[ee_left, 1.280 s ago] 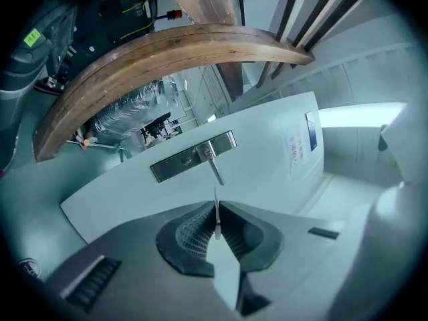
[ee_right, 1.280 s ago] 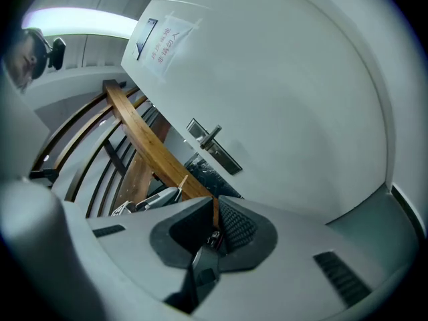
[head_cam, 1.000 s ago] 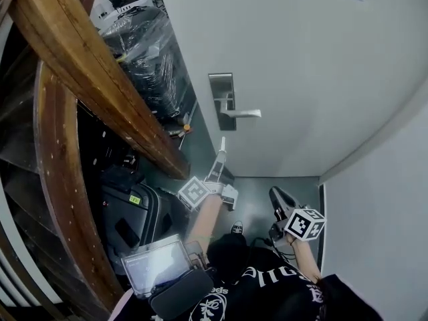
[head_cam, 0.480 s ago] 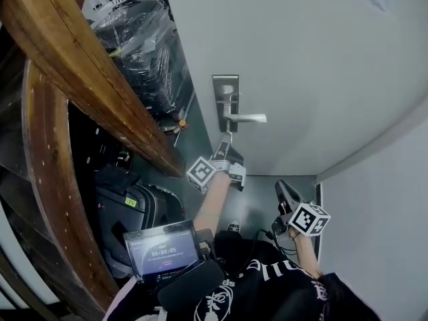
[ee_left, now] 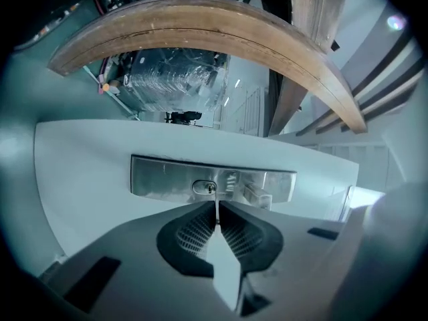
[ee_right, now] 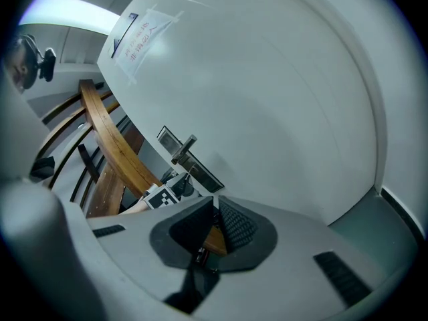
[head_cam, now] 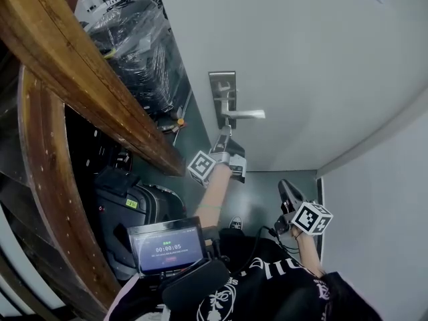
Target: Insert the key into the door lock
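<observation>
Grips key (ee_left: 217, 198) edge-on in clenched left gripper (ee_left: 217, 212), tip close before keyhole (ee_left: 208, 188) of lock plate (ee_left: 160, 177); contact not determinable. Holds right gripper (ee_right: 215, 206) closed, empty, low, well apart. Judged: final approach. Next: align blade with slot, advance straight, avoid tilt.

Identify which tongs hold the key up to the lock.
The left tongs: shut on the key, aimed at the keyhole. The right tongs hang low, shut, empty.

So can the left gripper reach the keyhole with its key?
Probably yes. The left gripper is shut on the key, which points straight at the keyhole in the lock plate, with nothing between them.
</observation>
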